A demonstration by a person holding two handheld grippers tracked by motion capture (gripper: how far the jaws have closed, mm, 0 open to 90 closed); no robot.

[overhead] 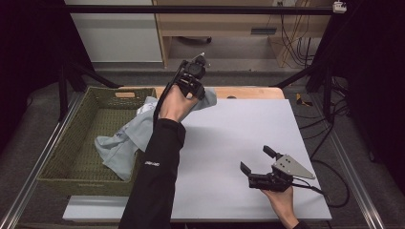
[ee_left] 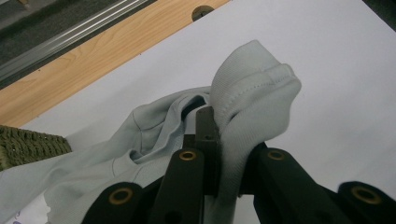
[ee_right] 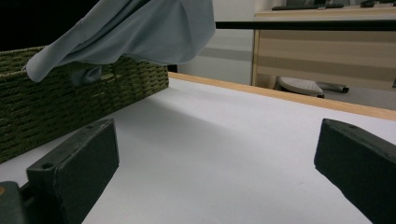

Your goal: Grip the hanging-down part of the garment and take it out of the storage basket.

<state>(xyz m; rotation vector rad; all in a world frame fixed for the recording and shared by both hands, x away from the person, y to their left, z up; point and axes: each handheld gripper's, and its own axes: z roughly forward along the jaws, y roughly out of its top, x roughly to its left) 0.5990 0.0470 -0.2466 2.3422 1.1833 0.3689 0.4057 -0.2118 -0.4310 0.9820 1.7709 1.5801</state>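
A pale grey-blue garment hangs from the woven green basket at the table's left up to my left gripper, which is raised over the table's far edge. In the left gripper view the jaws are shut on a ribbed, stitched edge of the garment, which folds over them. My right gripper rests low on the white table at the near right, its jaws wide open with nothing between them. In the right gripper view the garment drapes above the basket.
The basket takes up the table's left side. A wooden strip runs along the table's far edge. Beyond it stand a wooden cabinet and cables. A cable trails from the right gripper.
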